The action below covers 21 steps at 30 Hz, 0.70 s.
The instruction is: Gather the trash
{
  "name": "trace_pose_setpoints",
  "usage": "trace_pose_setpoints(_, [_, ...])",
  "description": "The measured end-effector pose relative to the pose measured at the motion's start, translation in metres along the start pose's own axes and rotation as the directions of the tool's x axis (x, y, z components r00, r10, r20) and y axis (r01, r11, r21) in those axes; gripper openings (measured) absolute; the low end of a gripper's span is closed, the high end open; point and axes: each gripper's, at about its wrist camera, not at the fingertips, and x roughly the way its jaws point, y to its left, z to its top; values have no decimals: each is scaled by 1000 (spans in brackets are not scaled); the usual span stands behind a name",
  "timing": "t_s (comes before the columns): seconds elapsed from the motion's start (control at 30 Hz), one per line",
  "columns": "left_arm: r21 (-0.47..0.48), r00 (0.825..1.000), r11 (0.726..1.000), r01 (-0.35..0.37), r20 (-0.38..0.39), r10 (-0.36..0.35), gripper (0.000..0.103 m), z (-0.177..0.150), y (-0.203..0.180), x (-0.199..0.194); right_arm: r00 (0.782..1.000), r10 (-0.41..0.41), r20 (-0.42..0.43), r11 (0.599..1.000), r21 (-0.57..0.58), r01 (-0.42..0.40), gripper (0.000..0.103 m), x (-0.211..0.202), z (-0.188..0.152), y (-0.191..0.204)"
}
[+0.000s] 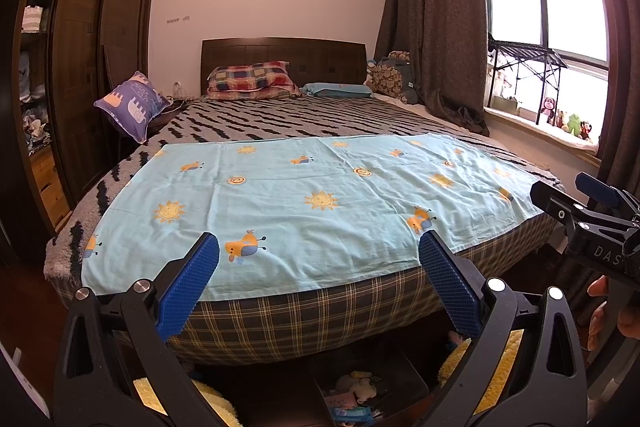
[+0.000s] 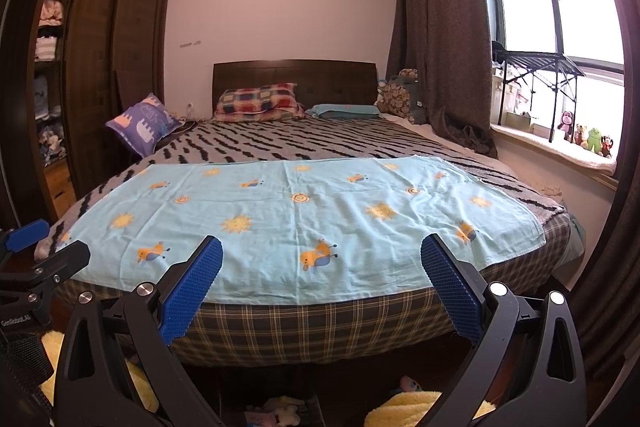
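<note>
Both the left gripper and right gripper hold fingers spread, empty, facing the bed.

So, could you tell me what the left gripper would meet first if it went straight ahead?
Probably the light blue sheet on the bed; the left gripper, open and empty, points at its near edge, though depth is unclear.

Ahead of the gripper, the bed carries a light-blue sun-print sheet, with pillows beyond.
</note>
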Motion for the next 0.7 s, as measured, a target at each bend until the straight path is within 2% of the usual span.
trace_pose_setpoints(0.2, [1,1000,1000,4,1,-4,95,-1,-1,0,1000,-1,-1,1000,0,1,100,0,0,-1])
trace_pose_setpoints(0.53, [11,999,999,-41,22,41,95,3,-5,-4,1000,5,-5,1000,4,-5,100,3,-1,1])
trace_pose_setpoints(0.7, [-27,999,999,-36,5,36,95,3,1,-1,1000,6,-10,1000,8,-6,100,4,-2,-2])
